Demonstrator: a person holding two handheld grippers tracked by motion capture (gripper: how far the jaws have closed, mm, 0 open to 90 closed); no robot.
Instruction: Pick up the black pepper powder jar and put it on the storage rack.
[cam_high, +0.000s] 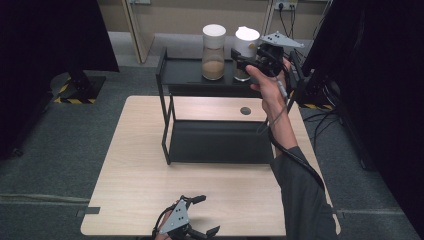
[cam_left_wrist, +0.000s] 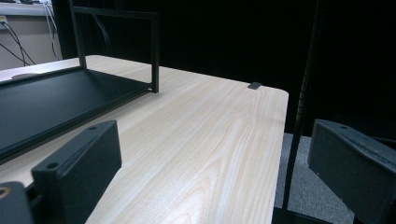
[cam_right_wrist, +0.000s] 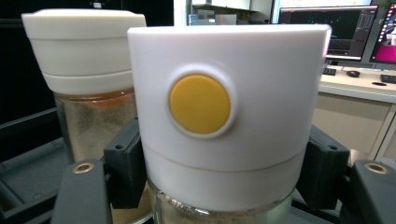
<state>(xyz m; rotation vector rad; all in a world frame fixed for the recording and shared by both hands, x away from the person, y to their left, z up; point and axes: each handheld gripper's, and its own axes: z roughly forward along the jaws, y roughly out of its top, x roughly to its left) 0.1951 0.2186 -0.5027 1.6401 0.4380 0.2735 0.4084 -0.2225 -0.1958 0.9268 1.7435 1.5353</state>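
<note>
Right gripper view: jar (cam_right_wrist: 224, 121) base cut off

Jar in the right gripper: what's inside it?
Through the glass of the jar under its white lid, a tan, sandy fill shows. The lid and the right gripper hide the level.

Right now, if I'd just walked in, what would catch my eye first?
Probably the two white-lidded jars on the top of the black rack at the far side of the table. The right gripper has its jaws clamped on the right jar, whose lid has a yellow button. The left jar stands beside it, and the left gripper rests open at the near edge.
</note>
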